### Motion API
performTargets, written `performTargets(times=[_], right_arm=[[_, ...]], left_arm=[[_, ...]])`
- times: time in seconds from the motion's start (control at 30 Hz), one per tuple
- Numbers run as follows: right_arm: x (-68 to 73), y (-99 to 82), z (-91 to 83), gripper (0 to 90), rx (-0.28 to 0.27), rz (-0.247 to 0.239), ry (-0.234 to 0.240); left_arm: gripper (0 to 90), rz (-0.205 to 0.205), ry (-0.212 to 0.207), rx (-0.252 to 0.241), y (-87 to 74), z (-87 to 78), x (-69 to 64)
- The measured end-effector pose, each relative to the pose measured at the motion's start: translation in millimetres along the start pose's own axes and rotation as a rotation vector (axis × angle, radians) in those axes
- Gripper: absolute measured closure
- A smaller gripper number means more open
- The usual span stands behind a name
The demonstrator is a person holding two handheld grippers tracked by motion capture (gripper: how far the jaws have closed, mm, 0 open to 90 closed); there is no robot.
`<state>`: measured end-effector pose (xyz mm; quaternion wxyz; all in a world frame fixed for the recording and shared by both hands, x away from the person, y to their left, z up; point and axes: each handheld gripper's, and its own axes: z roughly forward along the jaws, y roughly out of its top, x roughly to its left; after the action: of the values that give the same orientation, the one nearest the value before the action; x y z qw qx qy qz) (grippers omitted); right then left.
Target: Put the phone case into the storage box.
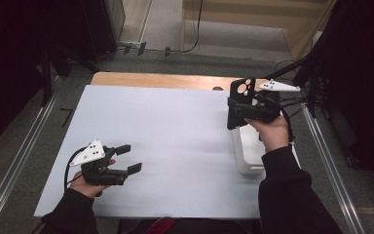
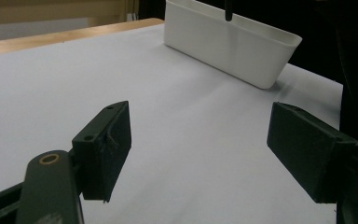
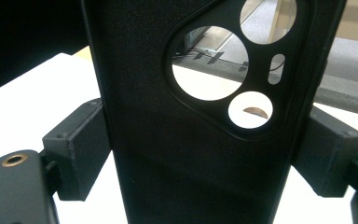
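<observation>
A black phone case (image 1: 237,103) with round camera cut-outs is held upright above the white bin (image 1: 247,151) at the table's right. My right gripper (image 1: 241,111) is shut on the phone case (image 3: 200,116), its two pads (image 3: 81,149) pressing the case's side edges. Near the front left of the table my left gripper (image 1: 129,158) hovers just over the white sheet, jaws open with nothing between them. In the left gripper view the open left gripper (image 2: 200,154) faces the white bin (image 2: 242,51), which stands farther off.
A white sheet (image 1: 160,136) covers most of the wooden table (image 1: 151,79). Metal rails (image 1: 331,165) run along both sides of the table. Cables hang behind the right hand. A dark stand and floor lie beyond the far edge.
</observation>
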<state>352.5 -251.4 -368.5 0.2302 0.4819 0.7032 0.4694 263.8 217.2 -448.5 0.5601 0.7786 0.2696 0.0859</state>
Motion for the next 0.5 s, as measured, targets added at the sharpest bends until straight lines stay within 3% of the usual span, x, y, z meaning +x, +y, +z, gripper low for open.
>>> performTargets(times=[0.5], right_arm=[[-20.9, 14.7, 6.7, 12.8, -0.016, 0.024, -0.047]], left_arm=[[21.9, -0.002, -0.006, 0.007, -0.1, 1.1, -0.9]])
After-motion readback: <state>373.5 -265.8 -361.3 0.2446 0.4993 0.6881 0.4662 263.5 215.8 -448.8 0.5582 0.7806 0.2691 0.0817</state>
